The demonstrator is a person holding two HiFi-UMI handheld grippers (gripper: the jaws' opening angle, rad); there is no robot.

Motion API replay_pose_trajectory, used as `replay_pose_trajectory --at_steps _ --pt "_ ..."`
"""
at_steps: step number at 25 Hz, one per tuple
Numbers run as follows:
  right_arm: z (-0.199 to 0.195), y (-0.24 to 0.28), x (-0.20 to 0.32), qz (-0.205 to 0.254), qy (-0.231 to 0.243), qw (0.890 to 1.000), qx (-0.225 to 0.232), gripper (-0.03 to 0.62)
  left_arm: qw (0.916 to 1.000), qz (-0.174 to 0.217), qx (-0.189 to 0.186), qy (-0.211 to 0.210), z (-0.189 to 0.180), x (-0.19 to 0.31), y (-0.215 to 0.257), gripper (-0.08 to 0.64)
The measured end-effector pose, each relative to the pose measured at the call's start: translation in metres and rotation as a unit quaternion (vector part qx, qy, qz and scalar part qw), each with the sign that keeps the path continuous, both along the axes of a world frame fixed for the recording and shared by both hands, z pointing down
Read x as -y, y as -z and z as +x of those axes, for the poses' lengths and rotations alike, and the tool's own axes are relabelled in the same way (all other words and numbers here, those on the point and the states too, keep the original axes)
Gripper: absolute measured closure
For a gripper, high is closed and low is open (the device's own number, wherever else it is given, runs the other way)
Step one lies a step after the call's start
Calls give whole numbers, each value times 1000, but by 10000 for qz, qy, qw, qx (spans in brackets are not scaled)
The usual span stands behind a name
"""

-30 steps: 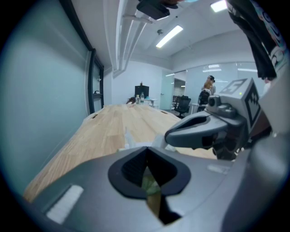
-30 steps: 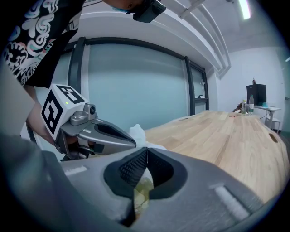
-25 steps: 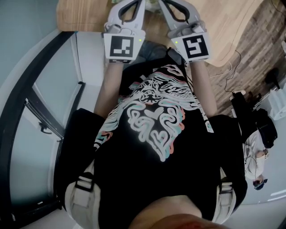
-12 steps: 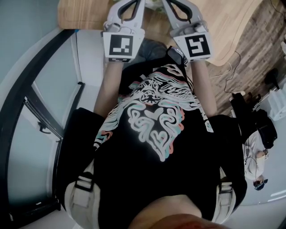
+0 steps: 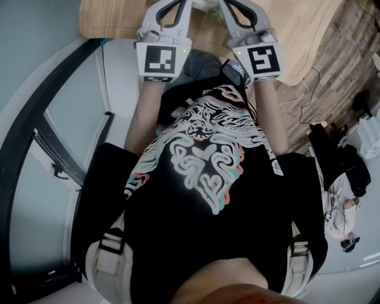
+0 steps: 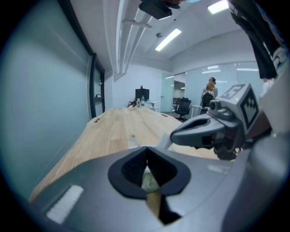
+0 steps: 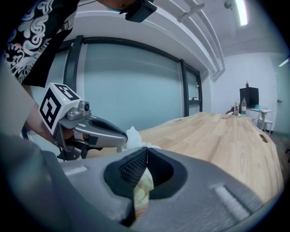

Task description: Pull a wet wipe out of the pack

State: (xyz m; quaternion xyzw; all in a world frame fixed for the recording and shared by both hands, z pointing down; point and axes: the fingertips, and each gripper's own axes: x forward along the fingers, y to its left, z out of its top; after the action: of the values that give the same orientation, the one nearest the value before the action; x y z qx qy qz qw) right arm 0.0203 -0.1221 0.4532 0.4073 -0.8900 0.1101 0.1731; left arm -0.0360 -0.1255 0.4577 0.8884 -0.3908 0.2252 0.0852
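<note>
Hardly anything differs from the head view half a second back: the marker cubes, left (image 5: 158, 61) and right (image 5: 262, 60), sit where they were, at the near edge of the wooden table (image 5: 113, 18). Left gripper (image 6: 146, 154): jaws closed together, with a pale greenish scrap at the seam, taken to be the pack (image 6: 149, 182). Right gripper (image 7: 146, 154): jaws likewise closed, pinching soft pale material, judged to be the wet wipe (image 7: 132, 135), whose white tuft shows just past the tips. A white strip runs from the right gripper's tip toward the left jaws, so the wipe seems partly drawn, not free. Grippers stand tip to tip. Inference: no gain in the pull; the hands need to part
</note>
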Motion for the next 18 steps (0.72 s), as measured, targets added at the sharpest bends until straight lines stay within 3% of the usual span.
replay_pose_trajectory --at_steps 18 --pt "6 8 -5 55 -91 9999 -3 591 9999 93 -37 25 -5 -5 10 574"
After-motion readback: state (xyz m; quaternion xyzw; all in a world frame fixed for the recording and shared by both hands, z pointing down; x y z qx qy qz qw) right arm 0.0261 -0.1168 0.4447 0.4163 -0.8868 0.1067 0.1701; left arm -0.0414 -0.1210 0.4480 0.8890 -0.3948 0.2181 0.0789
